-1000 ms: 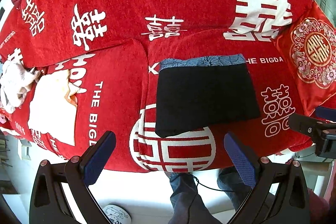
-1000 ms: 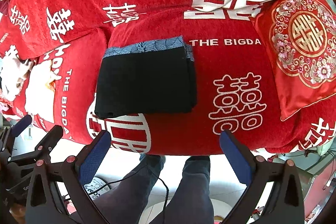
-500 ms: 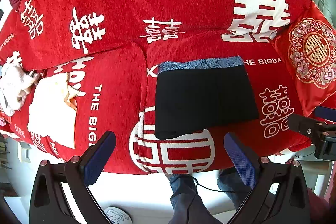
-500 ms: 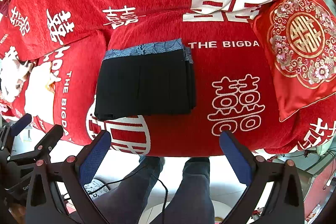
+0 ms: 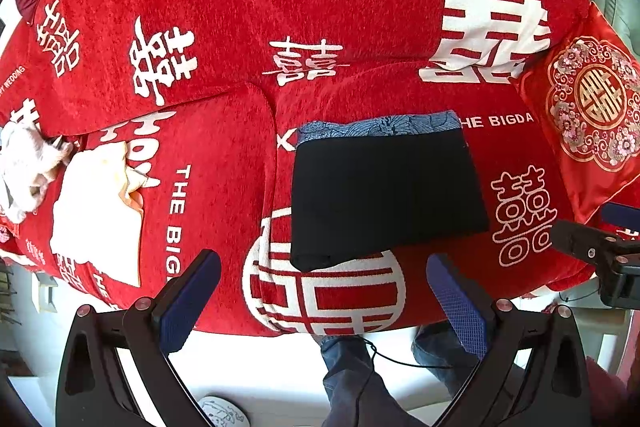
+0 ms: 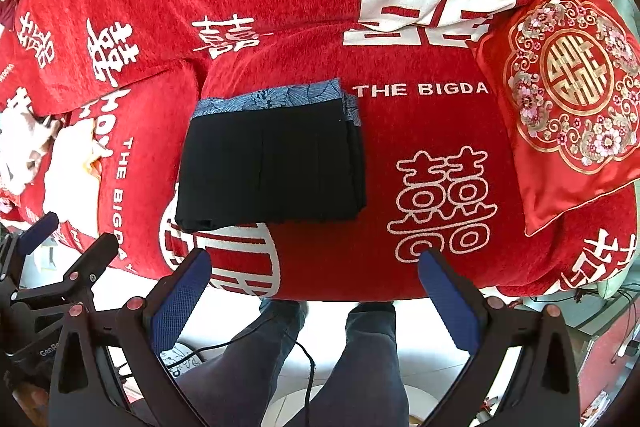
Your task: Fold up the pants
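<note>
The black pants [image 5: 384,191] lie folded into a flat rectangle on the red sofa seat [image 5: 224,163], with a blue patterned waistband along the far edge. They also show in the right wrist view [image 6: 272,167]. My left gripper [image 5: 320,291] is open and empty, held in front of the seat's edge, short of the pants. My right gripper [image 6: 312,291] is open and empty, also off the seat's front edge. Neither gripper touches the pants.
A white folded garment [image 5: 96,211] and a crumpled white cloth [image 5: 20,171] lie on the left seat cushion. A red embroidered pillow [image 6: 568,99] leans at the right. The person's legs [image 6: 320,359] stand below the sofa edge.
Both grippers have drawn back slightly from the sofa. The pants have not moved.
</note>
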`<state>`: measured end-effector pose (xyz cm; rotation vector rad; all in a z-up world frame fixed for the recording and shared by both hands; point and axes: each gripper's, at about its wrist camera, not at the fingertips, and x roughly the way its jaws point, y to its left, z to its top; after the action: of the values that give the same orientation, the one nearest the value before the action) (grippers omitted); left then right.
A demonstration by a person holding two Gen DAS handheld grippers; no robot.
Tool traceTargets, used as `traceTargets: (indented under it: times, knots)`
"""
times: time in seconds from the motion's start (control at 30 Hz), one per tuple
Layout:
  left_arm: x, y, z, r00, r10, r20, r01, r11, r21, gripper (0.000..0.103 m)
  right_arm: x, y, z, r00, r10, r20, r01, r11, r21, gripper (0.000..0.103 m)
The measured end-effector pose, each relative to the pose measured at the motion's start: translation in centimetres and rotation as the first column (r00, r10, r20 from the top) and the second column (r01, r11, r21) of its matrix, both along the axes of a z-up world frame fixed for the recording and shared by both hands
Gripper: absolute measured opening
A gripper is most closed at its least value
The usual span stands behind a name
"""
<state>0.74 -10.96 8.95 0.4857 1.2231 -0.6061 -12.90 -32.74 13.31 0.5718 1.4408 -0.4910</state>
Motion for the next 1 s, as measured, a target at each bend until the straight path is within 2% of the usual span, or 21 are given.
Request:
traceTargets:
  times: [1.0]
  knots:
    - [0.19, -0.04, 0.29, 1.0, 0.007, 0.002, -0.007, 1.0, -0.008, 0.103, 0.78, 0.08, 0.16, 1.0, 0.028, -0.002, -0.028, 1.0, -0.004, 0.103]
